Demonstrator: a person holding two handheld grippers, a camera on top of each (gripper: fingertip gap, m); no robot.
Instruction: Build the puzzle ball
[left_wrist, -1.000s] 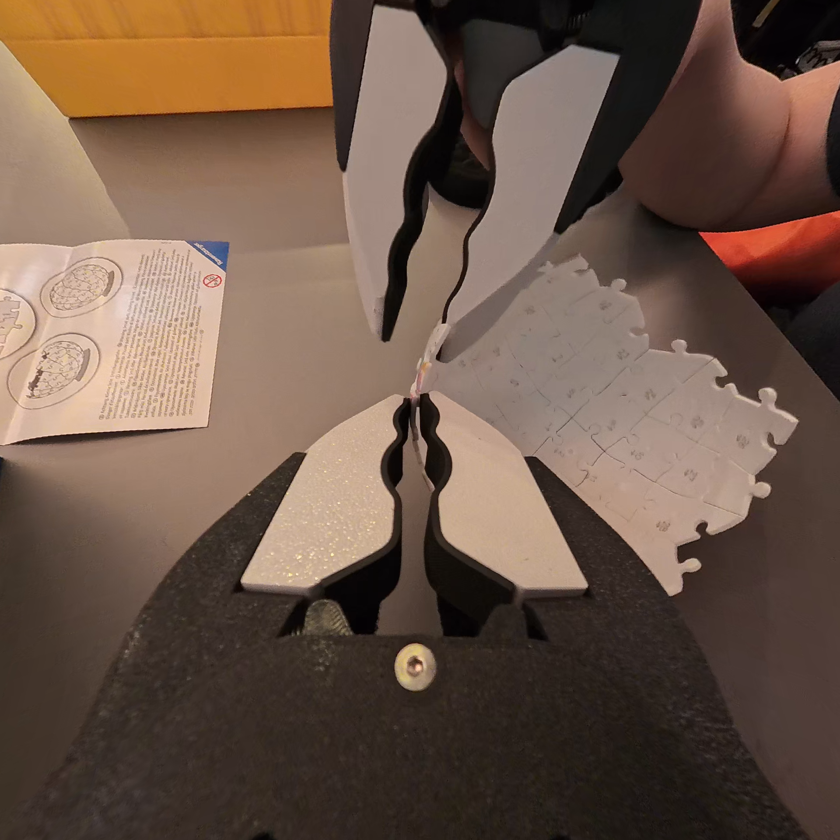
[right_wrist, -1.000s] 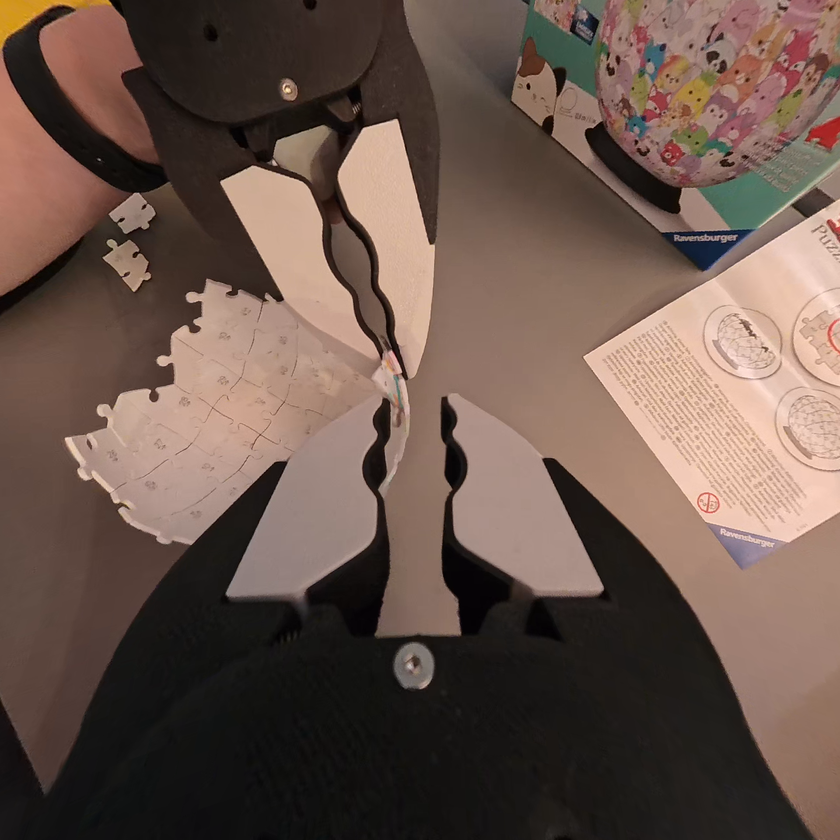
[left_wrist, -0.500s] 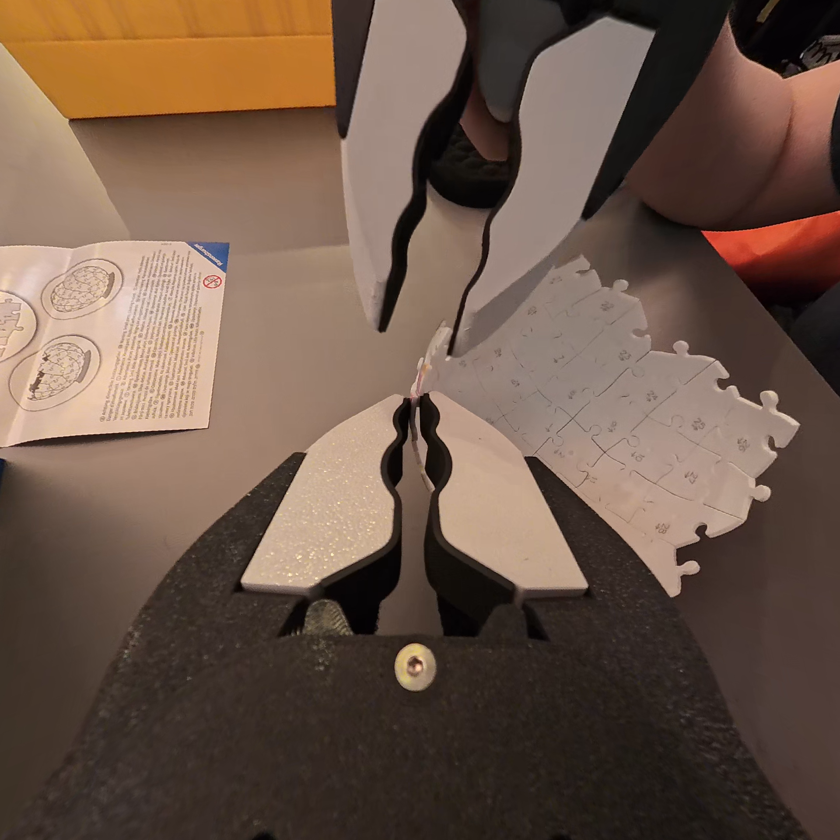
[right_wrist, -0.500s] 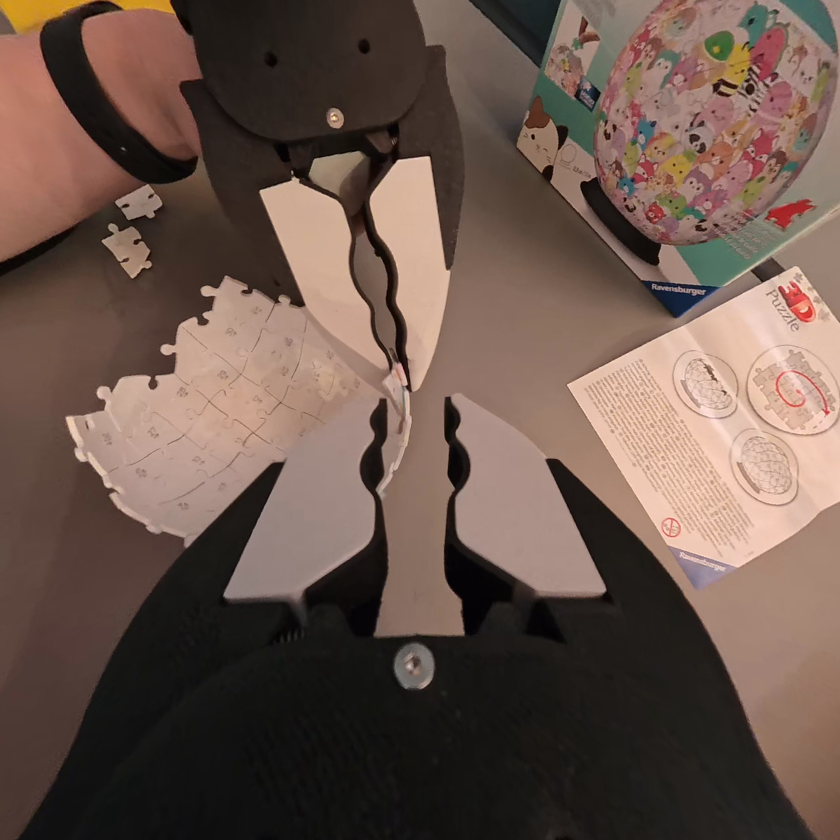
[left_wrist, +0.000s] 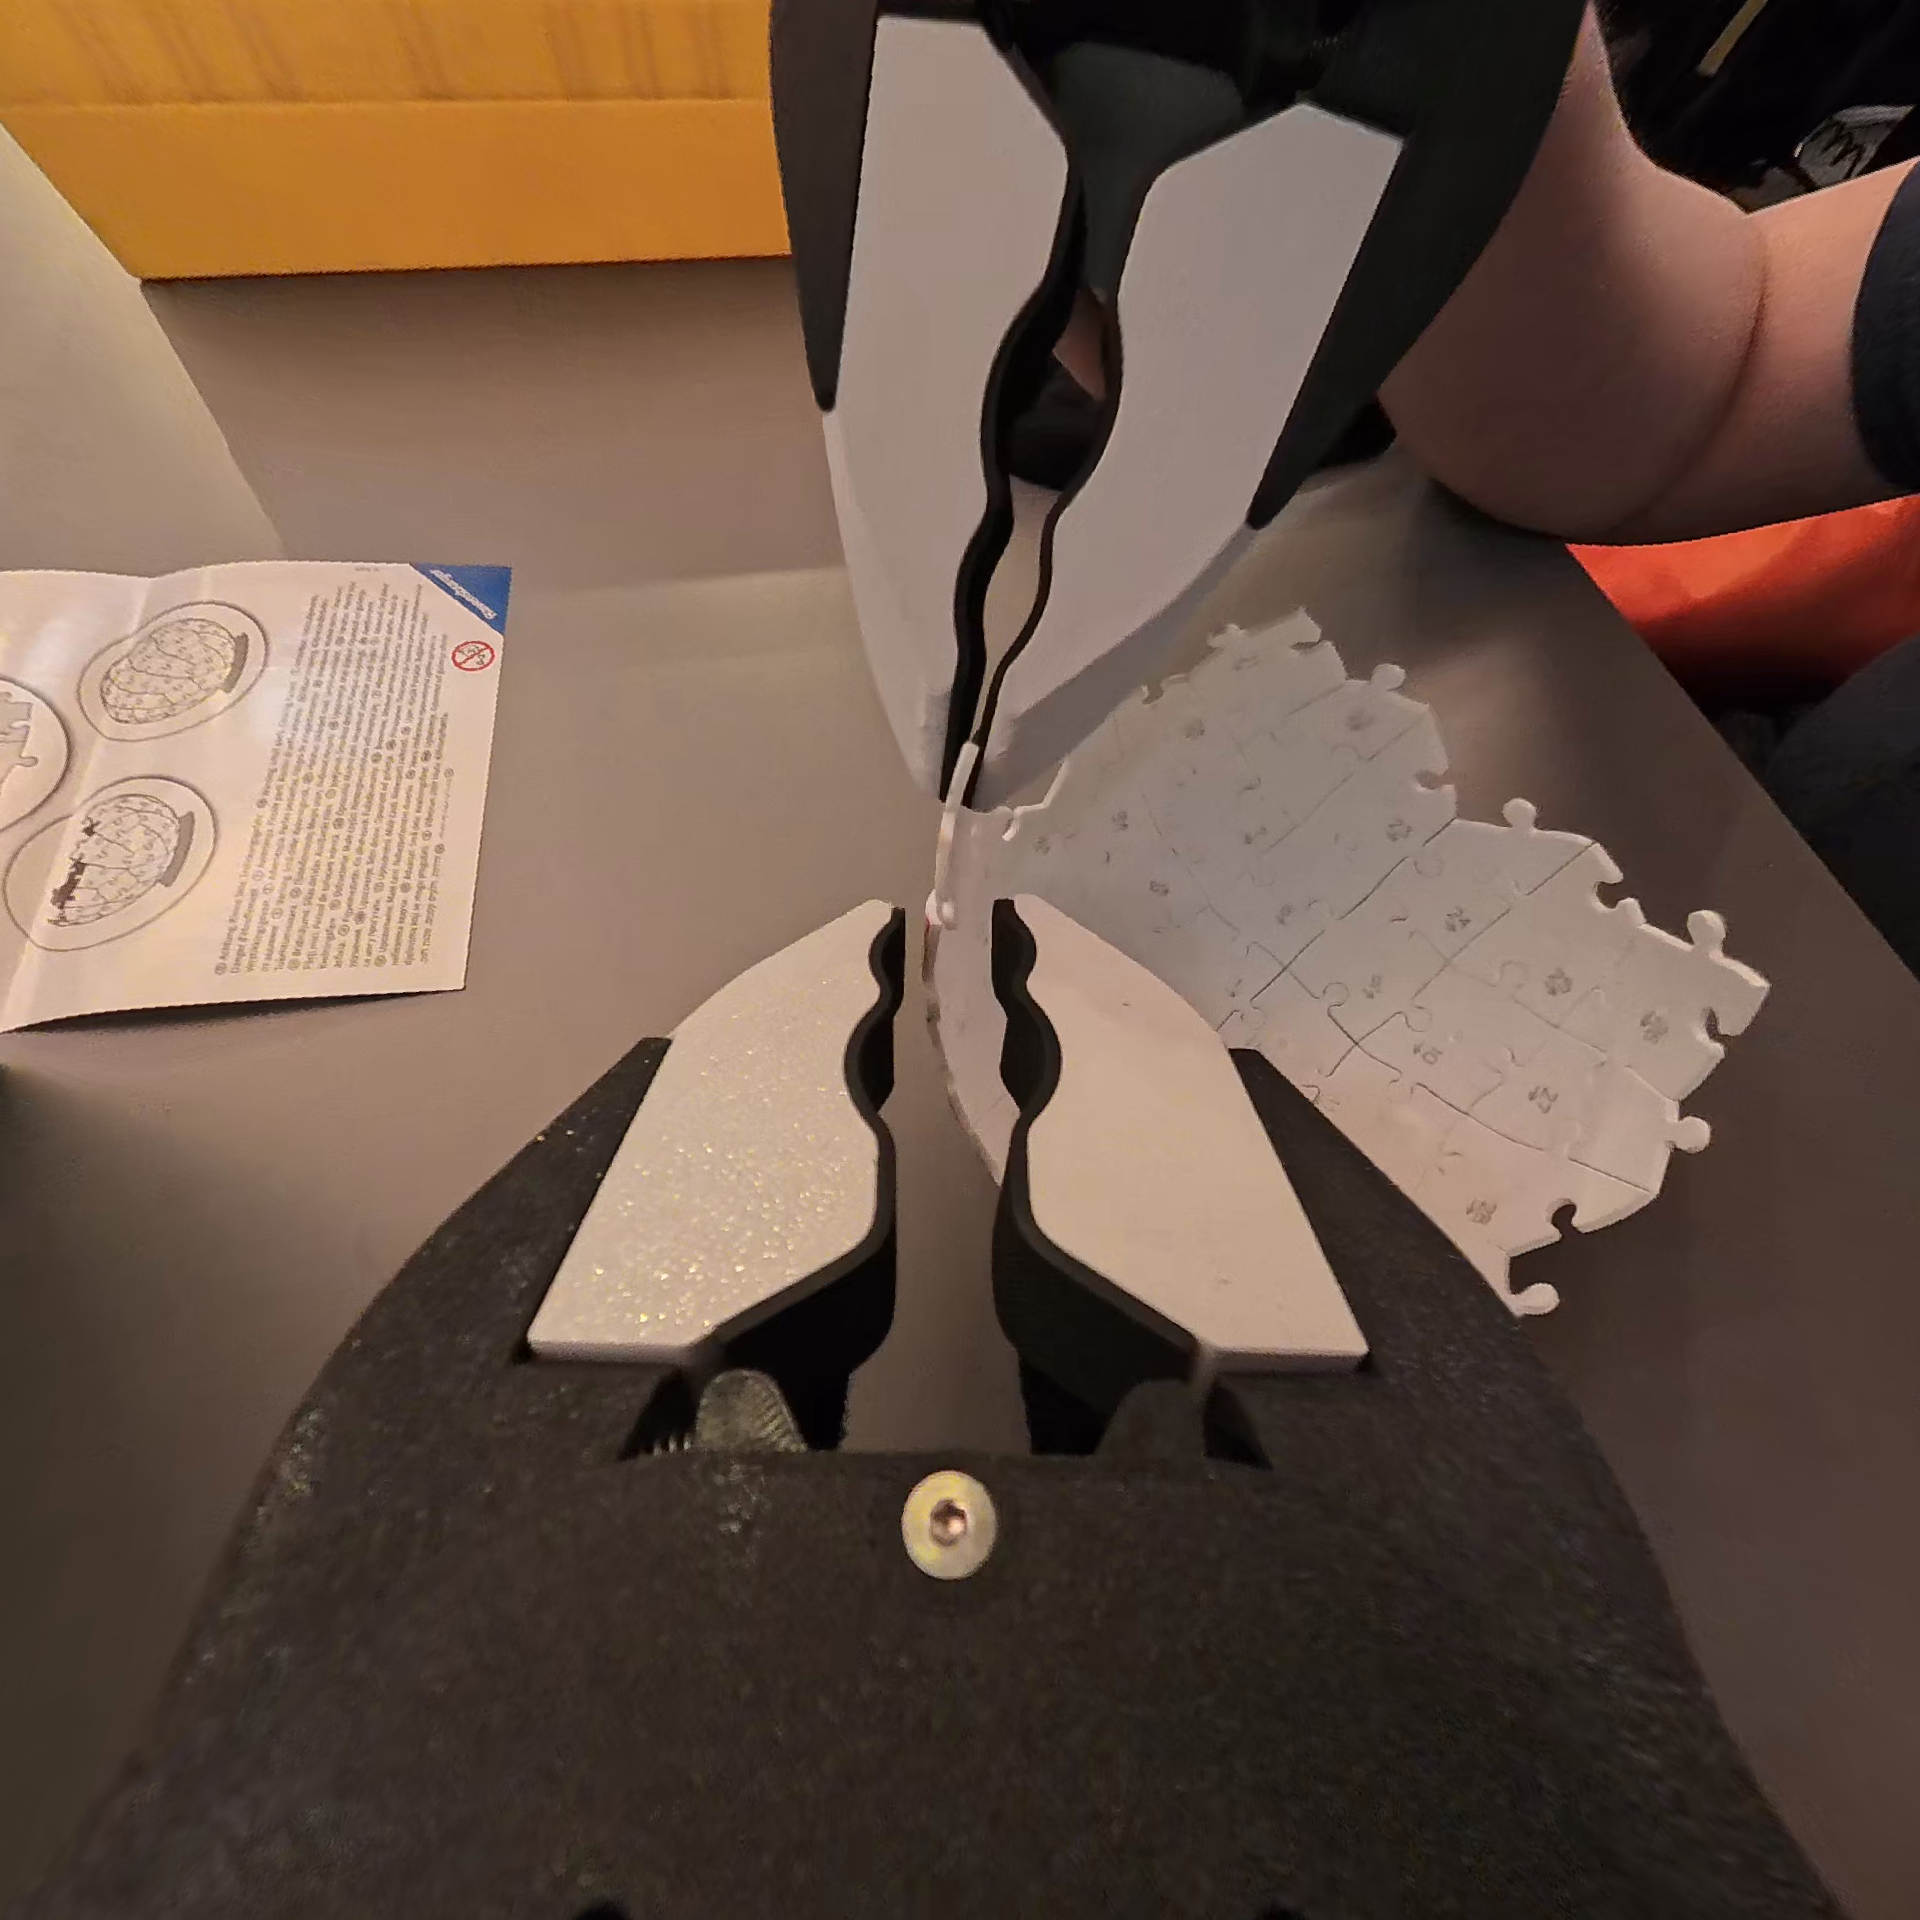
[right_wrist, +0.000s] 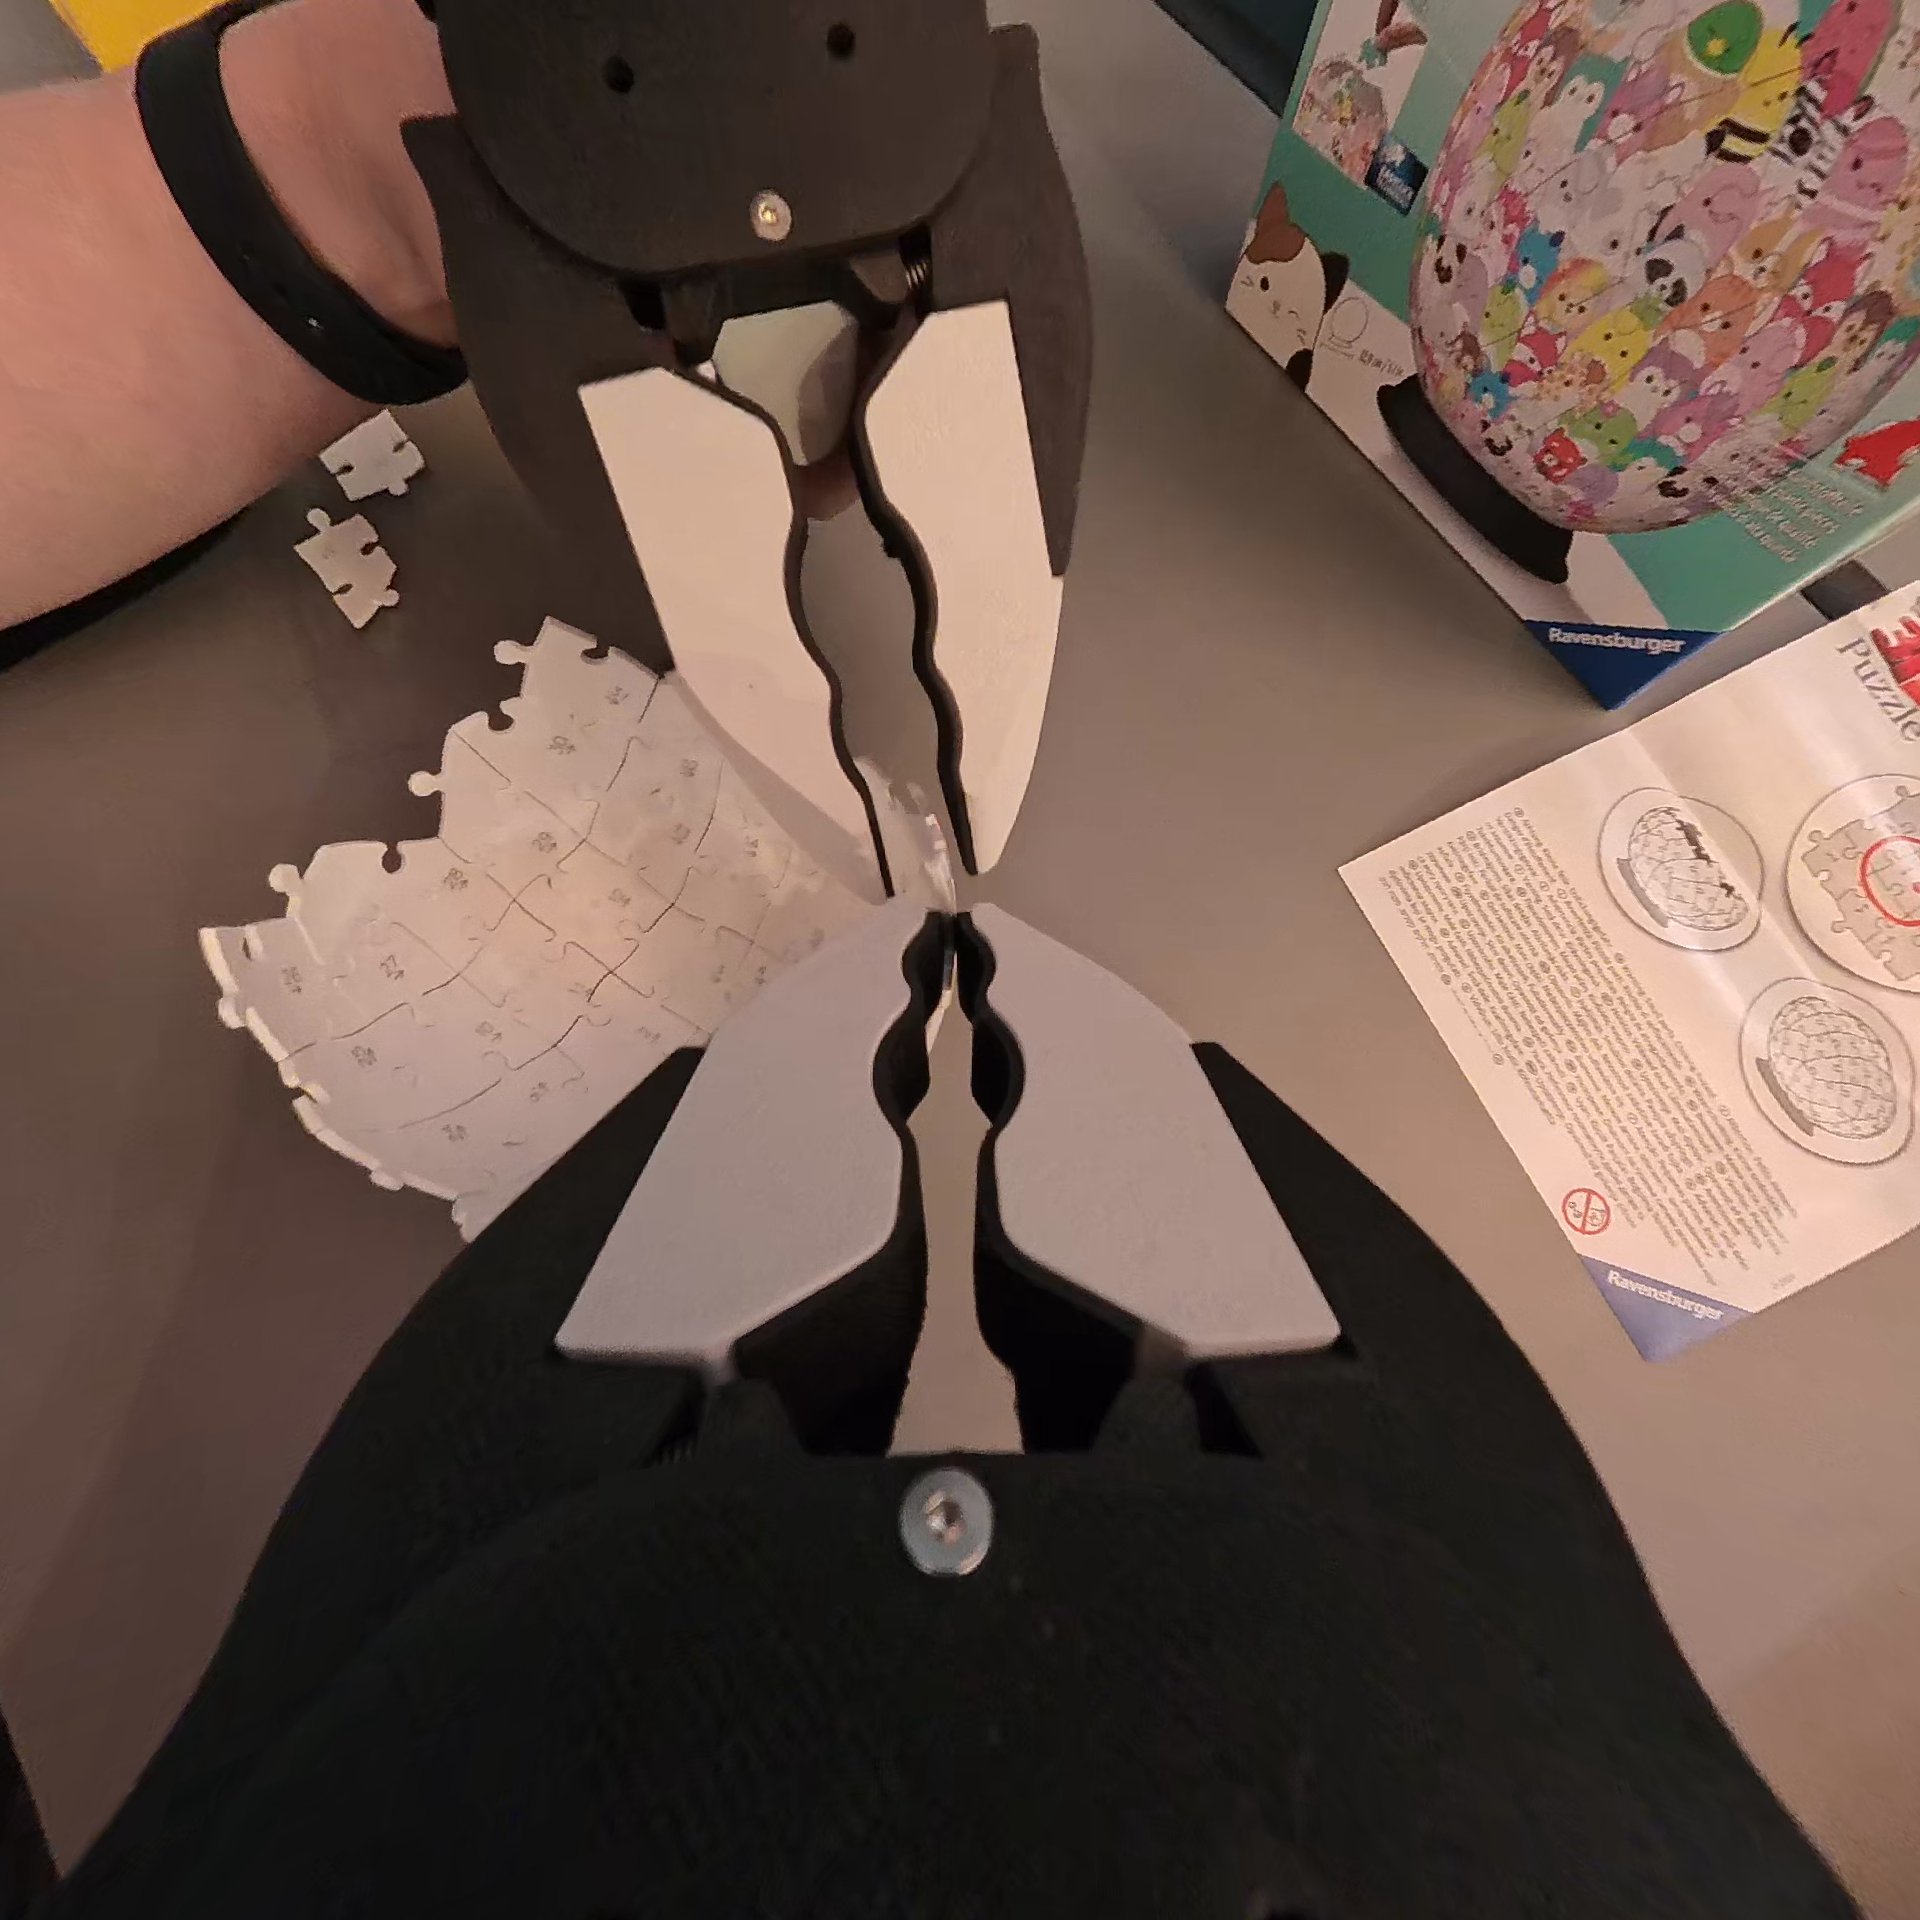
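Where the two tools meet tip to tip, the curved white assembled puzzle-ball section (left_wrist: 1351, 977) is pinched by the right tool (right_wrist: 951, 920); the left tool (left_wrist: 945, 920) stands narrowly parted around its edge, the section spreading rightward above the worktop (left_wrist: 623, 520).

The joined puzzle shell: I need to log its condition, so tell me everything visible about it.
The joined puzzle shell is a curved white sheet of interlocked pieces, blank side with small printed marks facing up, its outer edge jagged with knobs and notches. It looks like thin stiff plastic. It stands tilted over the grey table. The right claw is shut on its near edge; the left claw is open around that edge.
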